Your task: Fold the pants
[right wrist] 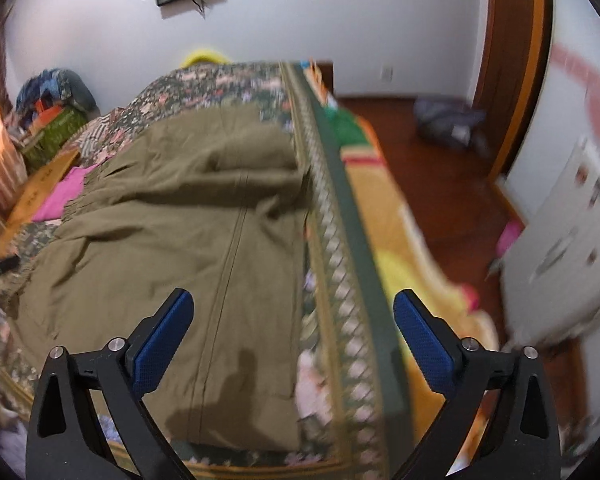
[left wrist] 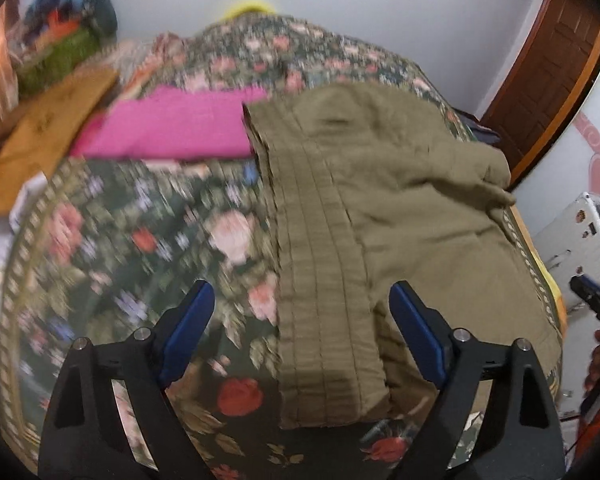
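Observation:
Olive pants (left wrist: 400, 200) lie crumpled on a floral bedspread (left wrist: 140, 240). Their pleated waistband (left wrist: 324, 280) runs toward me in the left wrist view. My left gripper (left wrist: 302, 286) hangs open above this band, near its close end, with its blue pads (left wrist: 188, 328) clear of the cloth. In the right wrist view the pants (right wrist: 160, 220) stretch away, with a seamed leg end (right wrist: 232, 400) nearest me. My right gripper (right wrist: 293, 294) is open over the right edge of that leg and the bedspread's border, gripping nothing. Both views are blurred.
A pink cloth (left wrist: 172, 128) and a brown card sheet (left wrist: 48, 136) lie left of the pants. Bags (left wrist: 68, 40) are piled at the back left. The bed's right edge (right wrist: 340, 200) drops to an orange-yellow sheet (right wrist: 400, 240) and wooden floor with a dark bundle (right wrist: 448, 120). A white unit (right wrist: 560, 240) stands right.

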A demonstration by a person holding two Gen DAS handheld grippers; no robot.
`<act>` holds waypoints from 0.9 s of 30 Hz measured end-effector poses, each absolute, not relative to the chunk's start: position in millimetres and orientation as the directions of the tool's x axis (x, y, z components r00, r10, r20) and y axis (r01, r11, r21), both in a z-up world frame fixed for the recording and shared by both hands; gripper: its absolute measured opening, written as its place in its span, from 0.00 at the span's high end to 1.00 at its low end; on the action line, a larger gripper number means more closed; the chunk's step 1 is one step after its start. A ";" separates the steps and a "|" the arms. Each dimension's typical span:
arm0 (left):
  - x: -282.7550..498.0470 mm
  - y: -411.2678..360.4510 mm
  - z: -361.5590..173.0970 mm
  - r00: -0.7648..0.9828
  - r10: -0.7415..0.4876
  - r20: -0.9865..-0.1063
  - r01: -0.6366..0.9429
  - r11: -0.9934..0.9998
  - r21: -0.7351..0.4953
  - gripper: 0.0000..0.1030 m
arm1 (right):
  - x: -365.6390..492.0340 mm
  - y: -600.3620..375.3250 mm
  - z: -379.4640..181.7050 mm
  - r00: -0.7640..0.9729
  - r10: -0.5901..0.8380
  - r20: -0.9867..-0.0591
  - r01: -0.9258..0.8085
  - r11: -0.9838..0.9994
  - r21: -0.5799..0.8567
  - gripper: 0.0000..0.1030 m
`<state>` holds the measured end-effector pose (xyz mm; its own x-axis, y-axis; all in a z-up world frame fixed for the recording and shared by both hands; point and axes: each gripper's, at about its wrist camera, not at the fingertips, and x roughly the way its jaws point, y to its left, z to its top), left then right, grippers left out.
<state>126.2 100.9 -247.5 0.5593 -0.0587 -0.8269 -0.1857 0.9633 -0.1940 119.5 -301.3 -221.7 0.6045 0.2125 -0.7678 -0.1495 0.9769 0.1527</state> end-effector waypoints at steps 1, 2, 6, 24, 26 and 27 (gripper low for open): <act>127.1 98.1 -250.4 0.551 -0.071 -0.832 -0.181 0.963 -0.202 0.12 | 118.5 -300.9 -226.3 0.592 0.227 -0.773 -0.149 0.974 0.172 0.05; 126.6 94.7 -255.0 0.542 -0.083 -0.837 -0.169 0.964 -0.205 0.12 | 117.0 -301.2 -230.8 0.570 0.244 -0.785 -0.150 0.970 0.192 0.05; 124.0 84.6 -267.5 0.525 -0.093 -0.846 -0.138 0.972 -0.193 0.12 | 119.6 -291.8 -253.4 0.491 0.266 -0.830 -0.174 0.963 0.205 0.19; 90.4 111.0 -262.2 0.497 -0.107 -0.861 -0.138 0.970 -0.200 0.41 | 115.3 -265.2 -255.7 0.420 0.413 -0.808 -0.299 0.904 0.306 0.88; 82.8 113.7 -262.7 0.497 -0.102 -0.862 -0.140 0.971 -0.195 0.41 | 116.8 -260.7 -254.4 0.413 0.426 -0.805 -0.316 0.896 0.312 0.88; 78.4 114.4 -262.3 0.497 -0.100 -0.862 -0.138 0.971 -0.193 0.41 | 119.3 -258.6 -254.1 0.410 0.429 -0.805 -0.320 0.894 0.314 0.88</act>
<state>78.4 114.4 -262.3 0.4971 -0.1002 -0.8619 -0.1384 0.9715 -0.1927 119.3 -258.6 -254.1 0.4097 0.4292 -0.8049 -0.3198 0.8940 0.3139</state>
